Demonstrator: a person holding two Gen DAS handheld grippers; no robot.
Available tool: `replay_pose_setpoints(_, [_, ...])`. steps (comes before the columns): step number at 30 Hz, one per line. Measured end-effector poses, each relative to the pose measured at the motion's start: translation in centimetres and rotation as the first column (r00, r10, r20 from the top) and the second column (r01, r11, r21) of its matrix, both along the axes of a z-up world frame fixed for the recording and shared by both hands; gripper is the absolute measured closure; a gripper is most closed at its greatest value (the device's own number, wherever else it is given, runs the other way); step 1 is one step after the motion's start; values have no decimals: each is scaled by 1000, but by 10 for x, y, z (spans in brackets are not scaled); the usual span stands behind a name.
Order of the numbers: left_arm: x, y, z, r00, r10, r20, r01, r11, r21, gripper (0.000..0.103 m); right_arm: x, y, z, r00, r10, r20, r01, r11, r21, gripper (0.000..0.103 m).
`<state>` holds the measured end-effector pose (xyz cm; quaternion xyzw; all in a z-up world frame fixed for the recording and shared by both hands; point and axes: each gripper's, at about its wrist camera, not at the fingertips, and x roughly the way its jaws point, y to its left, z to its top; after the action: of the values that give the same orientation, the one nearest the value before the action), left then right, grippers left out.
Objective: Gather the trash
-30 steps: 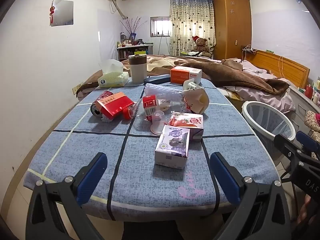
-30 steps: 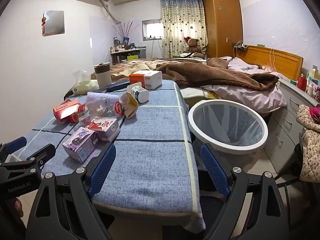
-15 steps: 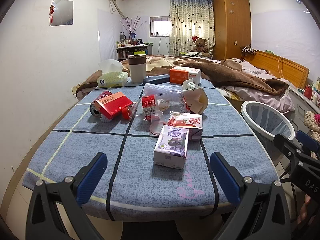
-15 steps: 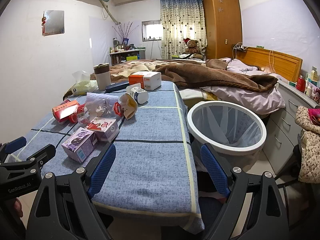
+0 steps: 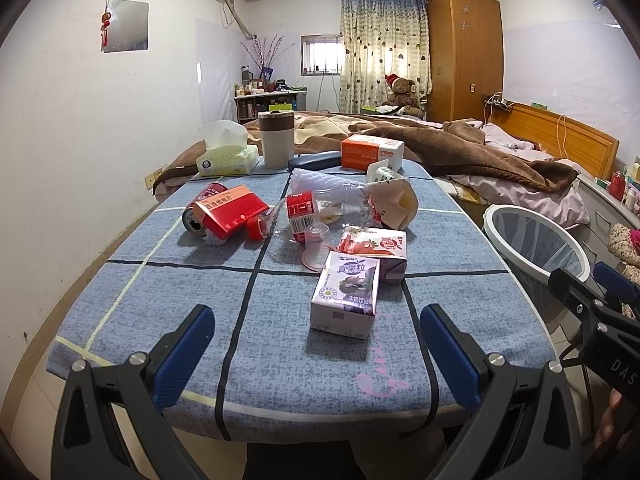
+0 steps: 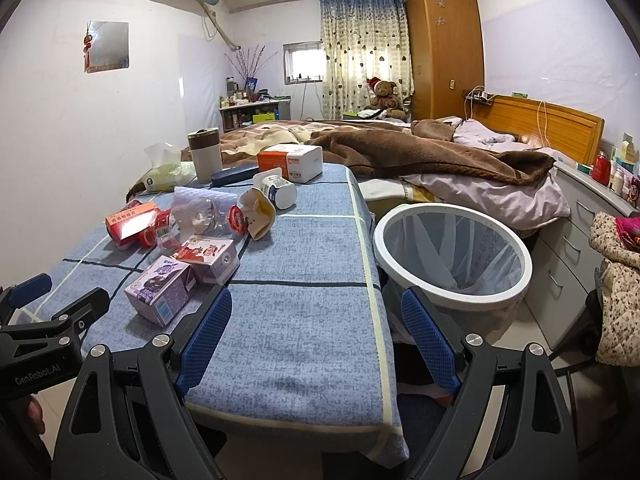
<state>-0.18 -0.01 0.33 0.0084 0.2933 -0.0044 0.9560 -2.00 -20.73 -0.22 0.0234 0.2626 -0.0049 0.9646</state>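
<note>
Left wrist view: left gripper (image 5: 316, 354) level, jaws wide, facing purple carton (image 5: 346, 294).

At the far edge of my surface (image 5: 168, 320) a tissue pack (image 5: 227, 159) sits at the left corner, a brown-lidded tumbler (image 5: 276, 139) just beside it. Beyond that edge I see a bed (image 6: 460, 168) under a rumpled brown blanket (image 6: 400, 148), a teddy bear (image 6: 383, 93) by the curtain (image 6: 364, 52), and a wooden wardrobe (image 6: 444, 48).
</note>
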Motion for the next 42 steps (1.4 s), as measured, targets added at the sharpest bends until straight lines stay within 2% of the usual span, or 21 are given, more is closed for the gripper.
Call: replay_pose_setpoints(42, [1,-1,-2,1000,0,-4,0,1000,-2,0,-1,-1,1,1000,-2,3,2,1000,-4,14])
